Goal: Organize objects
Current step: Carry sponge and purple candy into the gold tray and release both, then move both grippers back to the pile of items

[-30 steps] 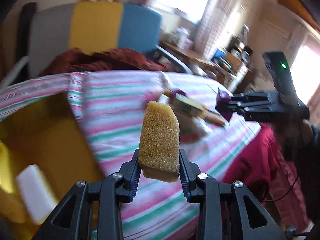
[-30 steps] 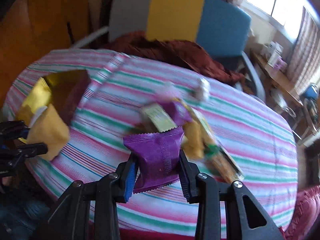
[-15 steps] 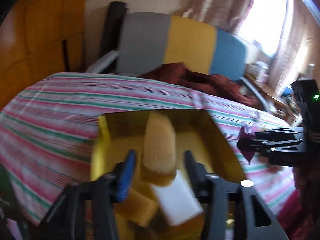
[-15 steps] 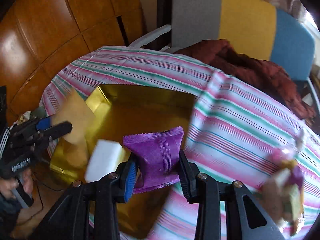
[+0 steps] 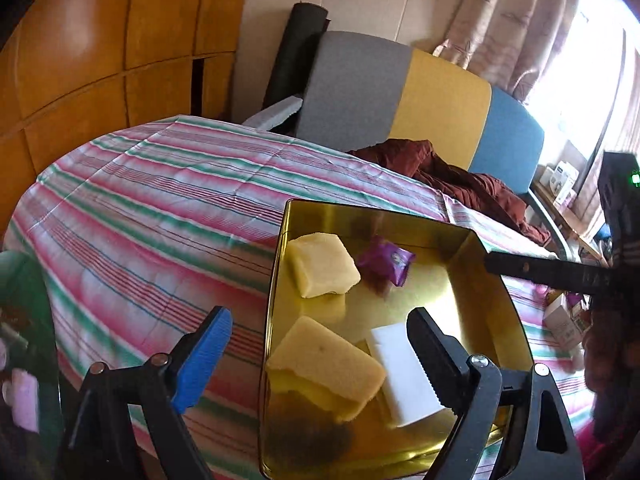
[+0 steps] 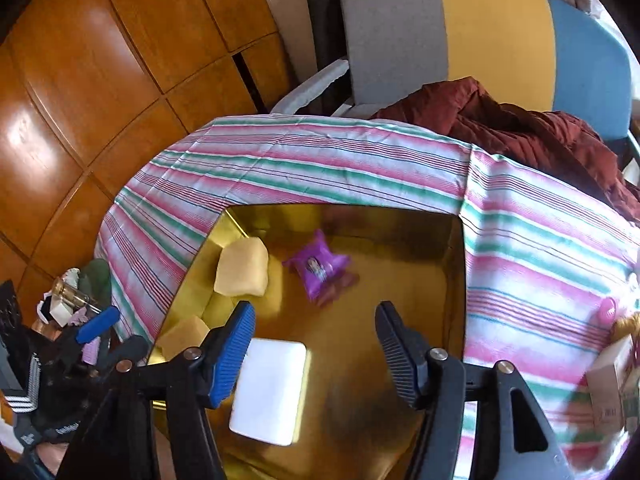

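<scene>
Striped pink-green-white cloth over round table [image 6: 320, 160]; wood panelling behind. Landmark: shiny gold rectangular tray [image 6: 458, 240] on that cloth.

Inside tray: small purple foil snack packet [image 6: 318, 266] near far wall, two yellow foam sponges [image 5: 322, 264] [image 5: 326, 362] along one side, white foam block [image 6: 272, 388] at near end.

Left claw [image 5: 316, 344]: jaws opening, wide, empty, above near sponge.

Right claw [image 6: 316, 340]: jaws opening, empty, over tray centre.

Release judged complete. Recommended: lift clear straight up before turning back to boxes remaining beside tray [image 6: 608, 384].
</scene>
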`<state>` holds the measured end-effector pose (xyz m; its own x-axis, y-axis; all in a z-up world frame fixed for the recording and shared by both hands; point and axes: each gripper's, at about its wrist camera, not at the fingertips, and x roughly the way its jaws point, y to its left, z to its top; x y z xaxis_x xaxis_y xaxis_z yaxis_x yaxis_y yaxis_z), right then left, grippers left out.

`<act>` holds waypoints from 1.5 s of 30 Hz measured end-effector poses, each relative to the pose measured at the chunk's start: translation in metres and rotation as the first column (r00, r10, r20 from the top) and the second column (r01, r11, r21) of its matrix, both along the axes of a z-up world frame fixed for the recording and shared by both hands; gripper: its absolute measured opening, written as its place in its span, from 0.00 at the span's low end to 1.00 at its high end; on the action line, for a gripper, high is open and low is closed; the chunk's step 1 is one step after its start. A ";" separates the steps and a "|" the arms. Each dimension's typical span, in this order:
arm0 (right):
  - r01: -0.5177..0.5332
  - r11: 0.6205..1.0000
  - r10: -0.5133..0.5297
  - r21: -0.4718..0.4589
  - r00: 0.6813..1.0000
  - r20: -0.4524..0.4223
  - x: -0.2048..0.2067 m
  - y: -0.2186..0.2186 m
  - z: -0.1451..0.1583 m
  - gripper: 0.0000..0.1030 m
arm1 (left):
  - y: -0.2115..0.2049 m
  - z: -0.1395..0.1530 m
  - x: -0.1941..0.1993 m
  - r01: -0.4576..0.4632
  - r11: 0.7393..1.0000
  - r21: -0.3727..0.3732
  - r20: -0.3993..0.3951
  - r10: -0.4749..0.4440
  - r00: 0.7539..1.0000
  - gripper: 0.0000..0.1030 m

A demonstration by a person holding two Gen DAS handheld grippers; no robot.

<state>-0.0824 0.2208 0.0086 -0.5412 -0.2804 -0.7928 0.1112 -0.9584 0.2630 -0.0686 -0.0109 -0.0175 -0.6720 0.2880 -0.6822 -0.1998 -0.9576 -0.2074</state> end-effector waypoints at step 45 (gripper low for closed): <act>0.248 0.953 -0.214 0.174 0.957 -0.194 0.104 0.028 -0.015 0.90 | 0.054 0.011 0.055 0.091 0.993 -0.069 -0.026 -0.093 0.995 1.00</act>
